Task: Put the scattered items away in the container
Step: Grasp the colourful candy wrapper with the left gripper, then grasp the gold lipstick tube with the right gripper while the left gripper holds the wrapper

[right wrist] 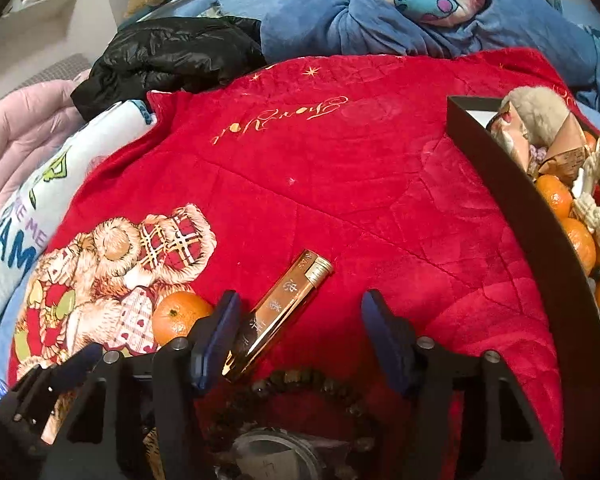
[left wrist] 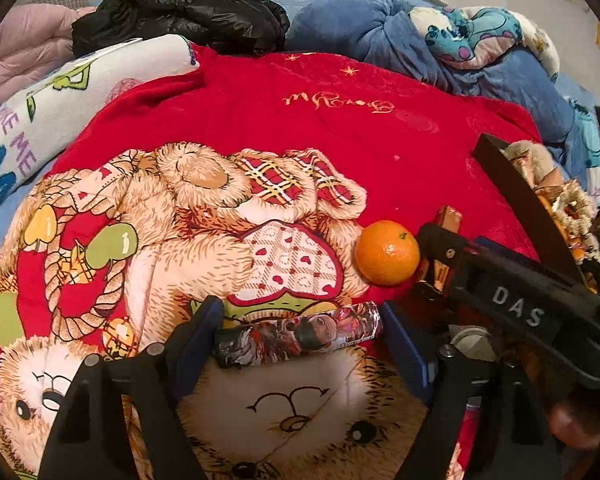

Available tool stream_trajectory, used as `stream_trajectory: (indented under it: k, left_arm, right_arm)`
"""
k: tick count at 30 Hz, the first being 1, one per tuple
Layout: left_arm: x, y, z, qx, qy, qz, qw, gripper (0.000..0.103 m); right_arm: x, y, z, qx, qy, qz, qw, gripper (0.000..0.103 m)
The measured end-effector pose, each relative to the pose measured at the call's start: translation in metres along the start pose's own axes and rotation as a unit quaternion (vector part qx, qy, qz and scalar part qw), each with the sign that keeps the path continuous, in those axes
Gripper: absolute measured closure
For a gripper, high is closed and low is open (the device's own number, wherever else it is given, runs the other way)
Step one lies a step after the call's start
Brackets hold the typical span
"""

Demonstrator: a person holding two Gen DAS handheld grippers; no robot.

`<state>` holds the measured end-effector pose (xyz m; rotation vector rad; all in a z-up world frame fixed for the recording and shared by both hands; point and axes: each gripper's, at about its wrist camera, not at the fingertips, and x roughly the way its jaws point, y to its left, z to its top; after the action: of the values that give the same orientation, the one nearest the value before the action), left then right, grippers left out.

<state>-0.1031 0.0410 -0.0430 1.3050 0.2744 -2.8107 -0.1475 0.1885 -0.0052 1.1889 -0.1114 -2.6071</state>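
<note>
grippers both wide: left gripper (left wrist: pixel 300 336) straddles printed tube (left wrist: pixel 298 334), right gripper (right wrist: pixel 296 328) over gold lighter (right wrist: pixel 278 312); squeeze next, then box (right wrist: pixel 540 216).

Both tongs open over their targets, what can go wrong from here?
1. The left tongs straddle the printed cylindrical tube end to end; on the soft red bear blanket it may roll or skew.
2. The slim gold case lies diagonally against the right tongs' left finger, so closing could push it aside.

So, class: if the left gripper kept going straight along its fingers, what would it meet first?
The left gripper would most likely meet the printed tube lying crosswise between its open fingers, on the red blanket; depth is uncertain.
</note>
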Motion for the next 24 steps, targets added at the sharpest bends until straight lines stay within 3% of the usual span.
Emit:
stream_trajectory:
  k: [12, 15, 24]
  left_arm:
    - [-0.004, 0.0, -0.001, 0.003, -0.004, -0.014, 0.9999, 0.022]
    - [-0.008, 0.0, -0.003, 0.007, -0.005, -0.021, 0.9997, 0.022]
    - [-0.018, 0.006, -0.005, 0.009, -0.006, -0.041, 0.9991, 0.023]
  right_arm:
    - [-0.005, 0.006, -0.002, -0.021, -0.006, 0.01, 1.0, 0.072]
    - [-0.007, 0.004, -0.002, -0.019, -0.011, 0.029, 0.999, 0.081]
    - [-0.015, 0.008, -0.004, -0.026, -0.016, 0.04, 0.999, 0.087]
